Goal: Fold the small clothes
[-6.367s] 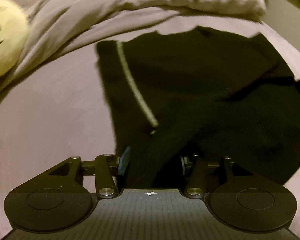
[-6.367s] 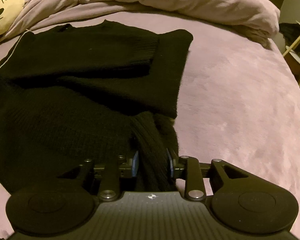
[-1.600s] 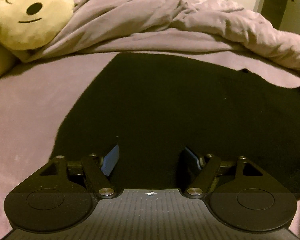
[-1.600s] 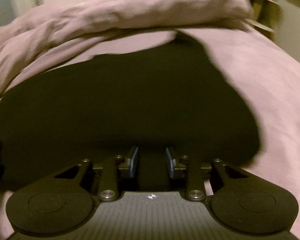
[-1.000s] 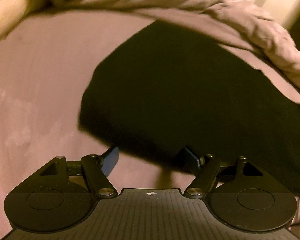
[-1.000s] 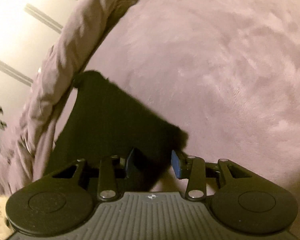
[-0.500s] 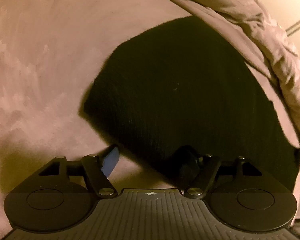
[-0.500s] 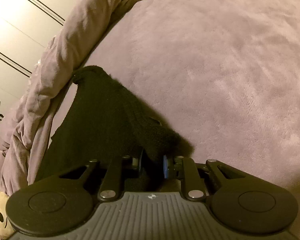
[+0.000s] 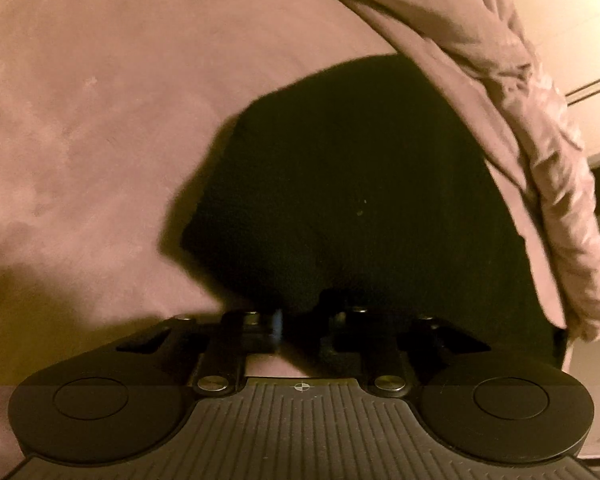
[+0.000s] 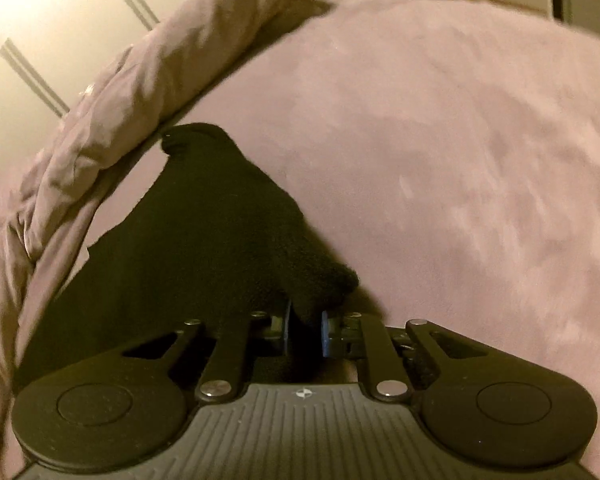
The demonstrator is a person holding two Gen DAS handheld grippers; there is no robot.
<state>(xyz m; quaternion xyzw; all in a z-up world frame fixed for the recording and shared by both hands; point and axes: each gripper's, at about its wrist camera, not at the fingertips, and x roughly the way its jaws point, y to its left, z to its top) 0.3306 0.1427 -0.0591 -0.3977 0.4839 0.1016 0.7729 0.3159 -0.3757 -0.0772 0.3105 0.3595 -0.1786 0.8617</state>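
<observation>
- The black knitted sweater (image 9: pixel 340 184) lay on the mauve plush bed cover (image 9: pixel 100 100), already reduced to a compact dark panel, with the rumpled mauve duvet (image 9: pixel 540 120) bunched along its far side.
- Our left tongs (image 9: pixel 300 326) had just been closing: half a second earlier they stood wide at the near edge of the garment, and now they were drawn together on that edge. In the left wrist view the knit filled the narrow gap, so we judged them clamped on it, though the dark blurred the pads.
- Our right tongs (image 10: pixel 305 332) had likewise been closing and now pinched the near corner of the sweater (image 10: pixel 220 248) between their blue pads (image 10: pixel 325 334); the corner bulged out just above them.
- Compared with a second earlier, that corner looked gathered up off the cover rather than lying flat.
- With both near corners taken, we judged the next fold ready to begin: carrying the near edge over toward the duvet side.
- The risk, as we saw it, was a thick knit slipping from so small a bite.
</observation>
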